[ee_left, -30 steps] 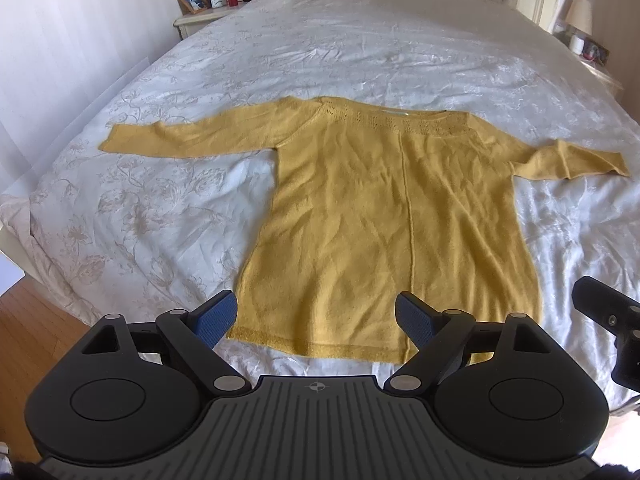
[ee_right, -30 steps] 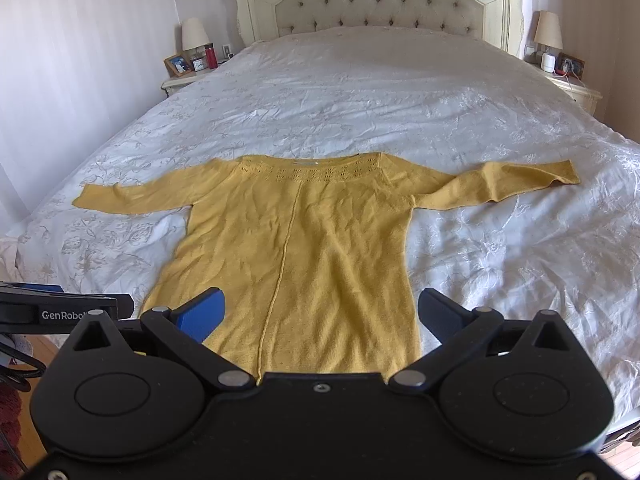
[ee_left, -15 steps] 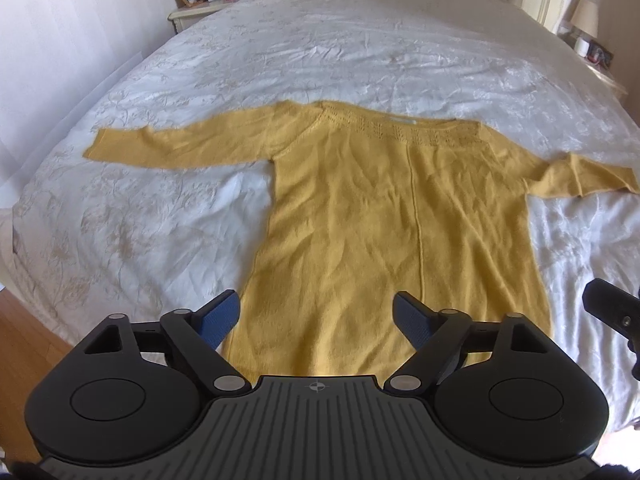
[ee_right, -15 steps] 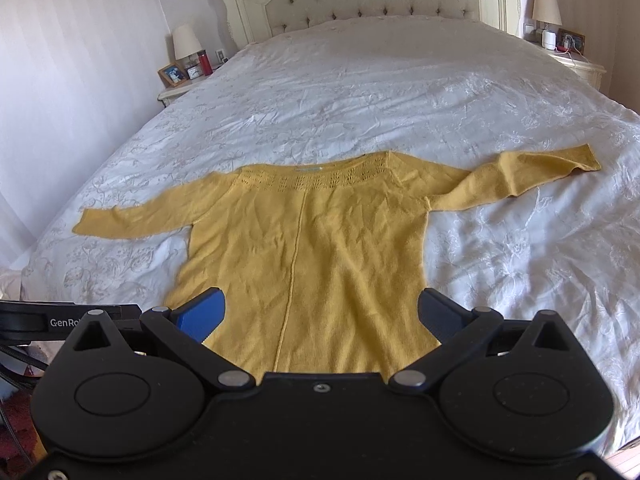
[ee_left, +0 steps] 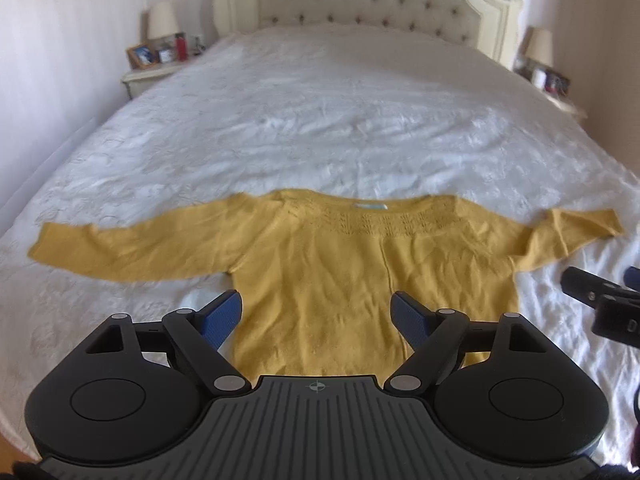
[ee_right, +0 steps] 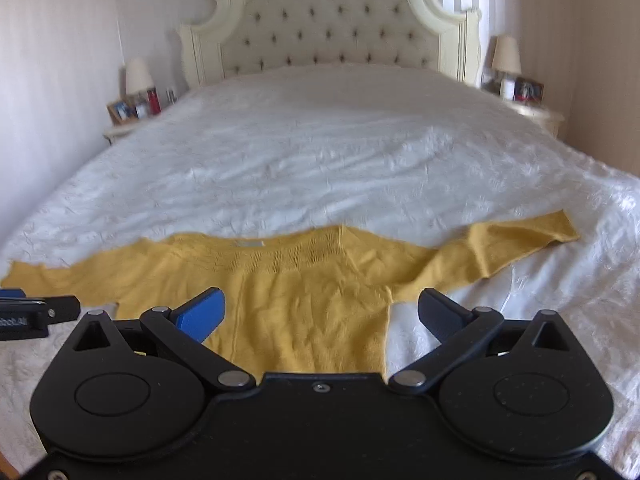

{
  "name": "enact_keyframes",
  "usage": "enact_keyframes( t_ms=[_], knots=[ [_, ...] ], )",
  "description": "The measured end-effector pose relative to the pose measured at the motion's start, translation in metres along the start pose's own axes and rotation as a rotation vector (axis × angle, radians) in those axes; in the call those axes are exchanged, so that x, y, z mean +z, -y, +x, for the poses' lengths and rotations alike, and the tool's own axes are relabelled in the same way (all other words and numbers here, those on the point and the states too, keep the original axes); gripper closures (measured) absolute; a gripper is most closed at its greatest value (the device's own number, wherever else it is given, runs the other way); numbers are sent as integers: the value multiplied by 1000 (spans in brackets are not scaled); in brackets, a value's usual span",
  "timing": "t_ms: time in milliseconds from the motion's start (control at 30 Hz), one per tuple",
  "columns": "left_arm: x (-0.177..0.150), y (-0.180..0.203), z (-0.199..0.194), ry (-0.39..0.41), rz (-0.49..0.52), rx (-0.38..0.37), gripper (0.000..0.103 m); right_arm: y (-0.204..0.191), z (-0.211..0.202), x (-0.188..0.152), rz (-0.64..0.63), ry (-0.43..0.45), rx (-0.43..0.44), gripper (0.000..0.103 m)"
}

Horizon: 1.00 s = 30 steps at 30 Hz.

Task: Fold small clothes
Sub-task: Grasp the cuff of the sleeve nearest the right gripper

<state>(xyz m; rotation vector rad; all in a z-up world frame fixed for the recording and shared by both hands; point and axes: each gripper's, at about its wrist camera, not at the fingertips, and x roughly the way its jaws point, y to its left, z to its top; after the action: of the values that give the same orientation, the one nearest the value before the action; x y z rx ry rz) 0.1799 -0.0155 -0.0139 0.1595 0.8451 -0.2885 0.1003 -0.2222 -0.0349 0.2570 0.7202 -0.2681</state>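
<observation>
A mustard-yellow knit sweater [ee_left: 340, 272] [ee_right: 304, 292] lies flat on the white bedspread [ee_left: 340, 128], neck toward the headboard and both sleeves stretched out sideways. Above its lower body hovers my left gripper [ee_left: 318, 312], open, with only sweater showing between the blue pads. My right gripper [ee_right: 320, 312] is open too, over the sweater's right half near the armpit. Each gripper appears at the edge of the other's view: the right one [ee_left: 600, 304] and the left one [ee_right: 32, 312]. The sweater's hem is hidden under the gripper bodies.
A tufted cream headboard [ee_right: 332, 28] stands at the far end. Nightstands flank the bed, the left one [ee_left: 156, 68] with a lamp, frames and a red bottle, the right one [ee_right: 520, 96] with a lamp and frames. The white bedspread [ee_right: 340, 148] spreads wide beyond the sweater.
Both grippers have moved forward over the sweater toward the headboard; the hem has slipped under their bodies. The views tilted up, so the headboard shows. The sweater lies unmoved.
</observation>
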Motion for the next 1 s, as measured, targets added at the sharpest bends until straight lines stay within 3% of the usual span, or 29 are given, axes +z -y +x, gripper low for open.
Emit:
enact_keyframes(
  t_ms=[67, 100, 167, 300, 500, 633, 733, 767, 833, 867, 1000],
  knots=[
    [1, -1, 17, -47, 35, -29, 22, 10, 20, -4, 45, -47, 6, 7],
    [1, -2, 26, -75, 52, -35, 23, 14, 31, -5, 65, -79, -3, 19],
    [1, -4, 41, -129, 76, -59, 29, 26, 54, -9, 113, -147, -28, 32],
    [0, -14, 63, -213, 77, -89, 39, 50, 91, -15, 184, -223, -110, 36],
    [2, -29, 81, -271, 0, -53, 44, 72, 139, -18, 207, -324, -154, 41],
    [1, -32, 89, -307, -72, -20, 45, 77, 166, -18, 189, -371, -121, 42],
    [0, -31, 92, -326, -126, 14, 46, 75, 180, -20, 177, -407, -65, 49],
    [-1, -30, 92, -332, -147, 28, 46, 74, 183, -20, 175, -419, -39, 53],
    [-2, -25, 92, -345, -185, 50, 46, 72, 186, -19, 149, -435, 20, 73],
    [-3, -21, 92, -349, -200, 55, 46, 73, 186, -18, 127, -439, 22, 97],
    [-4, 2, 93, -350, -214, 77, 47, 103, 181, -22, 178, -457, -37, 100]
  ],
)
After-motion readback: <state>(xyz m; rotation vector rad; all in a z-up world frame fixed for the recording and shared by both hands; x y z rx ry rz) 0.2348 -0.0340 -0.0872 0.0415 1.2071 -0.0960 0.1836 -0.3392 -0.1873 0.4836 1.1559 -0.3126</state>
